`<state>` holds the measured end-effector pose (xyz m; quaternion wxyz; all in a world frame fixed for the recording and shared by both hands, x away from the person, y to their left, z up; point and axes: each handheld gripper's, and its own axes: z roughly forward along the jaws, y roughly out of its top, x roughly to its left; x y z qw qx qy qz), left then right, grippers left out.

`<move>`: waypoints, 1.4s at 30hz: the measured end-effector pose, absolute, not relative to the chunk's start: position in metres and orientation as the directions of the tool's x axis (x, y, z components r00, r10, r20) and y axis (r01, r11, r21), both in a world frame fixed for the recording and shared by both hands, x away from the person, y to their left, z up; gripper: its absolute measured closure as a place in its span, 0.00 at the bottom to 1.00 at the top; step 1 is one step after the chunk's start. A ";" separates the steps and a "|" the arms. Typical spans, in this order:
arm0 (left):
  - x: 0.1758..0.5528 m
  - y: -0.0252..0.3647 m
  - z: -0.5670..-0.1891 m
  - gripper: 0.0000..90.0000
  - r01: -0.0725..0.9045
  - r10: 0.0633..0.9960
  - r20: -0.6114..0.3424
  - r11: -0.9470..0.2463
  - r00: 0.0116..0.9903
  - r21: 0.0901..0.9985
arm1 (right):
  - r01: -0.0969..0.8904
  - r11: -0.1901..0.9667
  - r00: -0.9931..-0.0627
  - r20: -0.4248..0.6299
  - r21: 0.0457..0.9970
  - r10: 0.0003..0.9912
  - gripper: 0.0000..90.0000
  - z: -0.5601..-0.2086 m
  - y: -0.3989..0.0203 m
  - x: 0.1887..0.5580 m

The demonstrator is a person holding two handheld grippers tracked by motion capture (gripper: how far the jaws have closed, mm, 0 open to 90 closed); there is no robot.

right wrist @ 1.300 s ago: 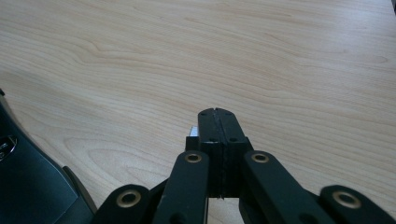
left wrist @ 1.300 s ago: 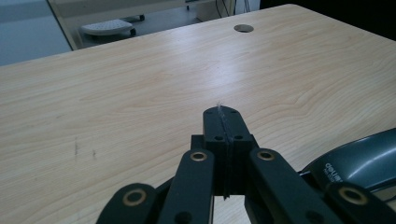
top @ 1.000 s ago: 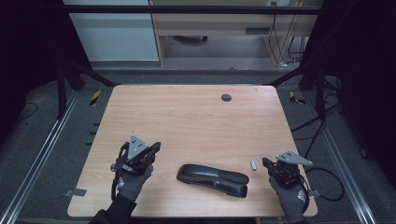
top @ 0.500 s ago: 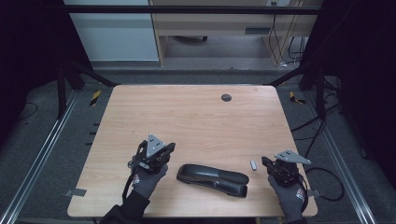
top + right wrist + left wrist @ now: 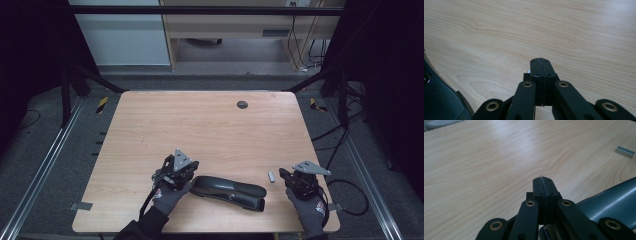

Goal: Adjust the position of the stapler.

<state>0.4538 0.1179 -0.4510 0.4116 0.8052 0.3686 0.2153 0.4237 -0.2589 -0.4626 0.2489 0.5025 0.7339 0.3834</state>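
You work at a light wooden counter [image 5: 200, 125] with rounded corners and a small round dark grommet [image 5: 242, 104] near its far edge. Around it you have grey carpeted floor [image 5: 50, 165], with metal rails [image 5: 40, 175] running along both sides and yellow-and-black striped tape markers [image 5: 101, 104] near the far corners. Beyond the counter stands a pale wooden desk [image 5: 225, 25] with black cables [image 5: 305, 45] hanging at its right, and a light grey panel [image 5: 117, 40] to its left. Both sides of the room lie in deep shadow.
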 end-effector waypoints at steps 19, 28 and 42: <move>0.457 0.108 -0.464 1.00 0.442 0.750 0.040 -0.431 0.660 0.787 | 0.551 0.202 -0.378 0.027 0.810 0.925 1.00 -0.464 -0.258 0.424; 0.457 0.104 -0.467 1.00 0.440 0.741 0.048 -0.448 0.670 0.778 | 0.558 0.202 -0.385 0.035 0.805 0.922 1.00 -0.464 -0.256 0.423; 0.455 0.106 -0.464 1.00 0.441 0.733 0.055 -0.466 0.678 0.767 | 0.555 0.210 -0.391 0.030 0.805 0.920 1.00 -0.465 -0.256 0.424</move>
